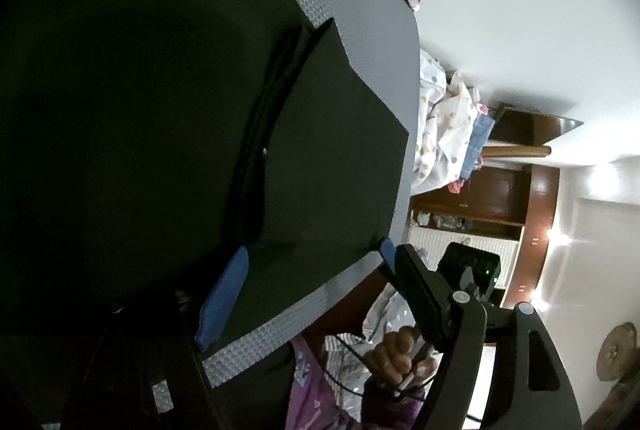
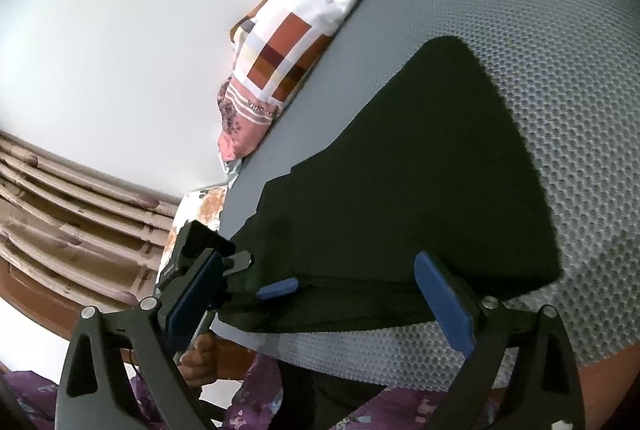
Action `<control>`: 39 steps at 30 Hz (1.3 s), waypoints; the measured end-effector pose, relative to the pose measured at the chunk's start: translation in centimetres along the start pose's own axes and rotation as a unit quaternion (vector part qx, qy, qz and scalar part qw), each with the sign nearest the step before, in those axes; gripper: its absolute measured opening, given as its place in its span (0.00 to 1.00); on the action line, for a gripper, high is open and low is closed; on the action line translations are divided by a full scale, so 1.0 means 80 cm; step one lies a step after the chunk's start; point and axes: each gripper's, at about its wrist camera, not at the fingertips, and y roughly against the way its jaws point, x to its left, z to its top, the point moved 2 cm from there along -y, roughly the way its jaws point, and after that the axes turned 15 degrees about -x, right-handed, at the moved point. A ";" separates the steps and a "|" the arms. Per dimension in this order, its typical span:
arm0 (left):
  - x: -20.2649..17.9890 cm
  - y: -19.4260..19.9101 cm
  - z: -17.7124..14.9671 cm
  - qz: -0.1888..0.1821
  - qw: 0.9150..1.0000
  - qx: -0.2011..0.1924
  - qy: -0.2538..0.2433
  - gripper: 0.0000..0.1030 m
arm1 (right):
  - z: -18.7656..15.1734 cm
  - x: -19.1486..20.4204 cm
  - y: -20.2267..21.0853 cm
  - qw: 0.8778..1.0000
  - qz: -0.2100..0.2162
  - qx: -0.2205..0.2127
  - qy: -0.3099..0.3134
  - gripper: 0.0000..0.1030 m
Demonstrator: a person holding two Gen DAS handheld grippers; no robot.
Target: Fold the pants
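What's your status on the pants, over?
Left gripper open, right gripper open, neither gripping. Black pants flat on grey mat. Nothing in the way.

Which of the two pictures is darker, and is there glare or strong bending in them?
Left wrist view: darker, the pants almost featureless black, with lamp glare at right. Right wrist view: evenly lit, the grey mat sharp, edges bent by the fisheye.

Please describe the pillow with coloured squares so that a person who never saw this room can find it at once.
Start from the large grey dimpled mat on which the black folded pants lie. Follow the mat's far edge to the white wall; the soft white pillow lies there. Its maroon, rust and brown squares distinguish it from the plain black and grey around it.
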 end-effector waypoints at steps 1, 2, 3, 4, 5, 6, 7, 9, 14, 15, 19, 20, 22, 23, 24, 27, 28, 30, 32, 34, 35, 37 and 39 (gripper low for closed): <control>0.001 0.000 0.001 -0.002 1.000 -0.002 0.006 0.72 | -0.001 0.004 -0.003 1.000 0.003 0.002 0.005 0.93; 0.005 0.001 0.002 -0.006 1.000 -0.005 0.016 0.70 | -0.002 0.009 -0.005 1.000 0.005 0.005 0.013 0.93; 0.010 0.005 0.002 -0.010 1.000 -0.009 0.028 0.69 | -0.003 0.013 -0.008 1.000 0.005 0.008 0.021 0.93; 0.013 0.008 0.002 -0.013 0.999 -0.015 0.037 0.67 | -0.004 0.018 -0.013 0.999 0.004 0.012 0.034 0.93; 0.013 0.011 0.003 -0.012 0.999 -0.019 0.036 0.66 | -0.005 0.026 -0.019 0.999 0.004 0.019 0.050 0.93; 0.014 0.015 0.001 -0.010 0.999 -0.021 0.034 0.66 | -0.006 0.032 -0.025 0.998 0.003 0.024 0.066 0.93; 0.013 0.019 0.001 -0.002 0.999 -0.023 0.031 0.66 | -0.007 0.039 -0.032 0.996 0.003 0.029 0.080 0.93; 0.017 0.029 0.004 0.009 0.999 -0.034 0.034 0.66 | -0.010 0.053 -0.045 0.992 0.009 0.046 0.113 0.93; 0.028 0.027 0.011 0.016 0.998 0.003 0.058 0.71 | -0.019 0.067 -0.069 0.980 0.005 0.070 0.184 0.93; 0.025 0.022 0.012 0.019 0.998 0.012 0.053 0.73 | -0.021 0.067 -0.074 0.977 -0.002 0.074 0.198 0.93; 0.014 0.000 0.021 0.018 0.998 0.041 0.043 0.84 | -0.025 0.059 -0.089 0.967 -0.024 0.092 0.235 0.93; 0.011 -0.005 0.025 0.013 0.998 0.046 0.045 0.88 | -0.026 0.055 -0.090 0.967 -0.025 0.094 0.234 0.93; 0.009 -0.013 0.032 0.001 0.997 0.056 0.051 0.90 | -0.026 0.042 -0.092 0.971 -0.021 0.104 0.215 0.93; 0.005 -0.018 0.035 -0.002 0.997 0.056 0.052 0.90 | -0.026 0.037 -0.090 0.972 -0.019 0.104 0.209 0.93; 0.001 -0.021 0.037 -0.009 0.997 0.054 0.047 0.90 | -0.026 0.036 -0.088 0.973 -0.014 0.103 0.208 0.93; -0.014 -0.028 0.032 -0.008 0.999 0.042 0.001 0.82 | -0.028 0.036 -0.086 0.972 -0.008 0.105 0.212 0.93; -0.015 -0.031 0.026 0.002 0.999 0.041 -0.015 0.68 | -0.028 0.036 -0.087 0.971 -0.007 0.106 0.213 0.93; -0.012 -0.035 0.015 0.018 0.999 0.039 -0.033 0.43 | -0.028 0.038 -0.087 0.970 -0.005 0.107 0.217 0.93; -0.007 -0.033 0.004 0.029 0.998 0.028 -0.046 0.24 | -0.028 0.042 -0.090 0.969 0.000 0.109 0.220 0.93; -0.004 -0.028 -0.006 0.038 0.998 0.014 -0.055 0.17 | -0.029 0.044 -0.093 0.969 0.005 0.112 0.222 0.93; -0.003 -0.026 -0.009 0.038 0.998 0.009 -0.053 0.16 | -0.029 0.044 -0.093 0.968 0.004 0.114 0.222 0.93; 0.001 -0.014 -0.018 0.039 0.998 -0.005 -0.050 0.15 | -0.031 0.044 -0.092 0.968 0.005 0.117 0.220 0.93; 0.003 -0.005 -0.026 0.043 0.997 -0.014 -0.055 0.15 | -0.032 0.048 -0.089 0.969 0.011 0.116 0.218 0.93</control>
